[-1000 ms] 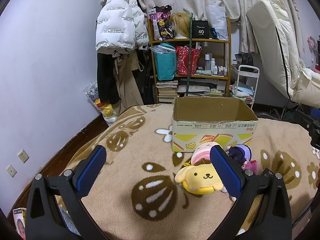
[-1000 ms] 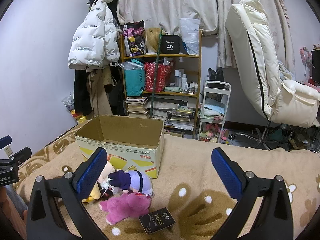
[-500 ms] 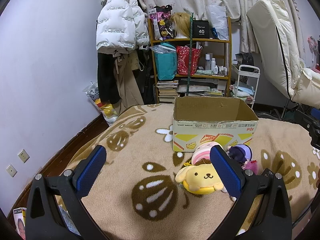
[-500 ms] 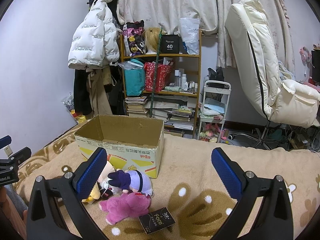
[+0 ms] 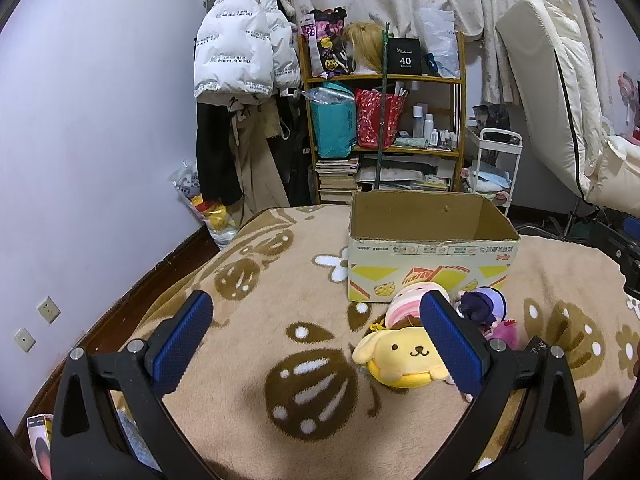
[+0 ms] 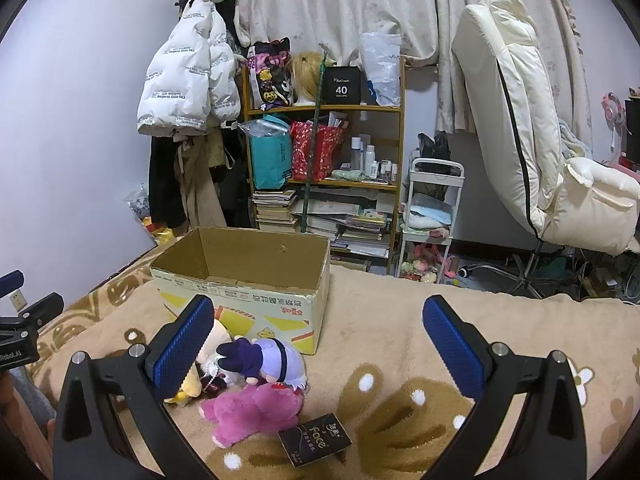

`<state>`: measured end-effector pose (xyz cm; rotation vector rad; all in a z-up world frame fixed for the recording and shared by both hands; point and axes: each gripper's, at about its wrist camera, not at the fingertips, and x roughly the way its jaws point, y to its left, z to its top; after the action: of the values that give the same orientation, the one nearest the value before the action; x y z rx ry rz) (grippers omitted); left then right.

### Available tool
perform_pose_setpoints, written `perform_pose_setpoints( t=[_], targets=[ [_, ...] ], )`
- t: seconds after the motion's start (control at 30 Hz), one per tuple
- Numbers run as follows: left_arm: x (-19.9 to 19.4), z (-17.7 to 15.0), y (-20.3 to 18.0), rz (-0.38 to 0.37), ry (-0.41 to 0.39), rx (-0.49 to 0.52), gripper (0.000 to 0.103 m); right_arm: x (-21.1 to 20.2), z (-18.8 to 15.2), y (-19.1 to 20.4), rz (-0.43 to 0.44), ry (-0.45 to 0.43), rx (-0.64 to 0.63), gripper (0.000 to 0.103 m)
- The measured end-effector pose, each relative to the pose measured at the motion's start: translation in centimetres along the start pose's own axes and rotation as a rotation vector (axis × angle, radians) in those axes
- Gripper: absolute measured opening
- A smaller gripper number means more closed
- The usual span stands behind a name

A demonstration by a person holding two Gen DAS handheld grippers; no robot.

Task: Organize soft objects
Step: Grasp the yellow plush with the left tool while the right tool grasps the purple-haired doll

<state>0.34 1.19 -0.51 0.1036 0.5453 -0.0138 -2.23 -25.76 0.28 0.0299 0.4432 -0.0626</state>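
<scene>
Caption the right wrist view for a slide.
Open right tool above a pink plush and purple-haired doll beside an empty cardboard box.

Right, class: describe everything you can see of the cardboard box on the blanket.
The cardboard box is an open-topped rectangular carton, plain brown inside and, as far as visible, empty. Its white outer wall carries red lettering and yellow graphics, printed upside down. The top edge looks rough, with no flaps. It sits upright on the patterned beige blanket. Plush toys lie against or just before its front wall; contact is unclear. Neither tool touches it.
</scene>
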Motion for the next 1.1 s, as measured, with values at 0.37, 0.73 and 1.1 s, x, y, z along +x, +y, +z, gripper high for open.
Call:
perform_pose_setpoints(
  t=[0.37, 0.73, 1.1],
  targets=[
    [2.4, 0.2, -2.0, -0.012, 0.093, 0.052, 0.102, 2.7, -0.5, 0.3, 0.048, 0.125, 0.021, 0.103],
    [5.1, 0.2, -5.6, -0.069, 0.157, 0.135, 0.102, 6.2, -0.9, 0.0, 0.044, 0.218, 0.025, 0.103],
    [10.2, -0.1, -7.2, -0.138, 0.281, 0.071, 0.102, 10.4, -0.9, -0.9, 0.109, 0.294, 0.097, 0.103]
  ],
)
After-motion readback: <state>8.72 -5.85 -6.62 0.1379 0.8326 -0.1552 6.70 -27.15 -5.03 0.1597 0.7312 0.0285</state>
